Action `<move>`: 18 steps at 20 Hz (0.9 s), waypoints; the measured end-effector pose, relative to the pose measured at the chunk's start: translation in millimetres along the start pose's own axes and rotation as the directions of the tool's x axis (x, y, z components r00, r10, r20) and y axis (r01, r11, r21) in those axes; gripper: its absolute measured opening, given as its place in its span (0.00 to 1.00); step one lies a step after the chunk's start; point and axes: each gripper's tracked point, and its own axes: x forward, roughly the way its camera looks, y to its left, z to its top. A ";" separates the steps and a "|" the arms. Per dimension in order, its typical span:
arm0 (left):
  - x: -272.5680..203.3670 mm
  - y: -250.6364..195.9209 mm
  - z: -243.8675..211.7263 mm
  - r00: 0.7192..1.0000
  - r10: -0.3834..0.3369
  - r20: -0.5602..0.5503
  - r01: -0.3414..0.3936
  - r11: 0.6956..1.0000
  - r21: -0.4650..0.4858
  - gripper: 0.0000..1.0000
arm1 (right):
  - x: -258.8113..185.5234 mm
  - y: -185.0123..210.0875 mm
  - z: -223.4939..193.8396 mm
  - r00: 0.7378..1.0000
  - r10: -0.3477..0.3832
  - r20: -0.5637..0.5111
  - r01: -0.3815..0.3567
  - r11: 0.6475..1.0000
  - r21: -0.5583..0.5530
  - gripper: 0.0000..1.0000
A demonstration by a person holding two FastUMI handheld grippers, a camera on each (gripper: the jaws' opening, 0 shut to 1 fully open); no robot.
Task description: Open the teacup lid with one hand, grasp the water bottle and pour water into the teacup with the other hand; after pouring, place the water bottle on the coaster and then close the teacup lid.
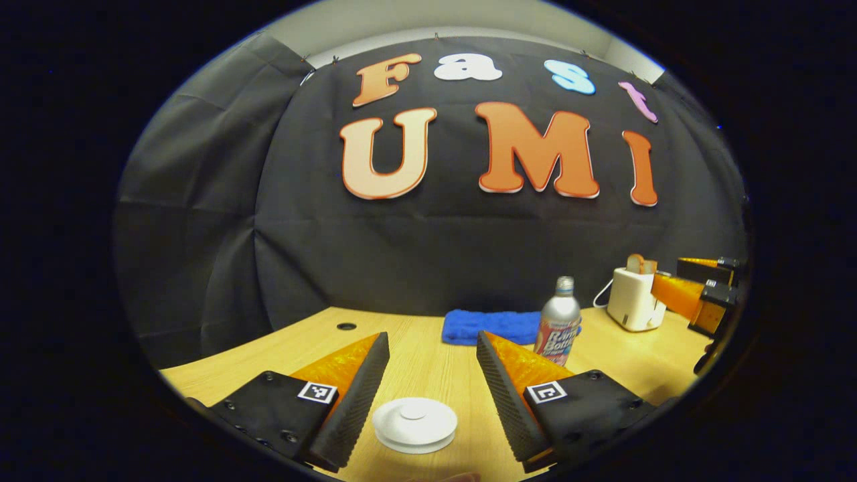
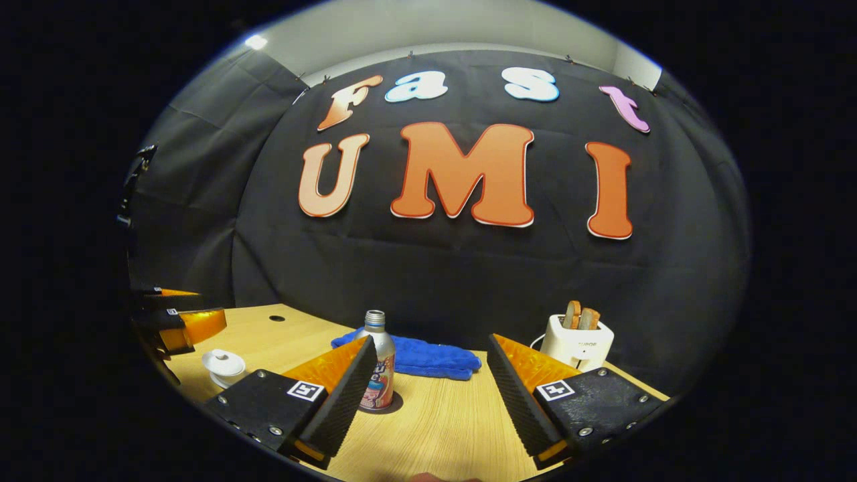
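In the left gripper view, the white teacup lid (image 1: 415,422) with its round knob sits low between my left gripper's (image 1: 432,335) fingers, which stand wide apart on either side without touching it. The silver water bottle (image 1: 559,321) stands upright beyond the right finger. In the right gripper view, the same bottle (image 2: 376,361) stands on a dark coaster (image 2: 395,406), just behind my right gripper's (image 2: 431,338) left finger; that gripper is open and holds nothing. The lidded teacup (image 2: 224,367) is at far left, beneath the left gripper (image 2: 211,306).
A blue cloth (image 1: 492,327) lies at the back of the wooden table (image 1: 428,375). A white toaster (image 1: 633,298) with bread slices stands at the right, next to the right gripper (image 1: 666,276). A small hole (image 1: 346,326) marks the tabletop at the back left.
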 end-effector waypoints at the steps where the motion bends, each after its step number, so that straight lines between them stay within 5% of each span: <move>1: -3.8 -5.6 11.9 1.000 -0.008 0.029 0.008 1.000 -0.002 0.88 | -4.2 -0.3 6.1 1.000 0.003 0.013 -0.003 1.000 0.001 0.99; 9: -22.4 -42.8 68.5 0.991 -0.064 0.121 0.066 0.998 -0.020 0.91 | -35.6 -19.2 44.2 0.994 -0.054 0.092 0.055 0.999 0.000 0.99; 14: -26.6 -50.1 71.3 0.988 -0.083 0.129 0.088 0.996 -0.029 0.84 | -38.0 -16.9 31.7 0.996 -0.056 0.062 0.056 0.998 0.006 0.99; 18: -26.6 -36.7 68.8 0.990 -0.052 0.133 0.055 0.998 -0.020 0.90 | -39.4 -16.1 27.8 0.997 -0.063 0.048 0.063 0.998 0.000 0.99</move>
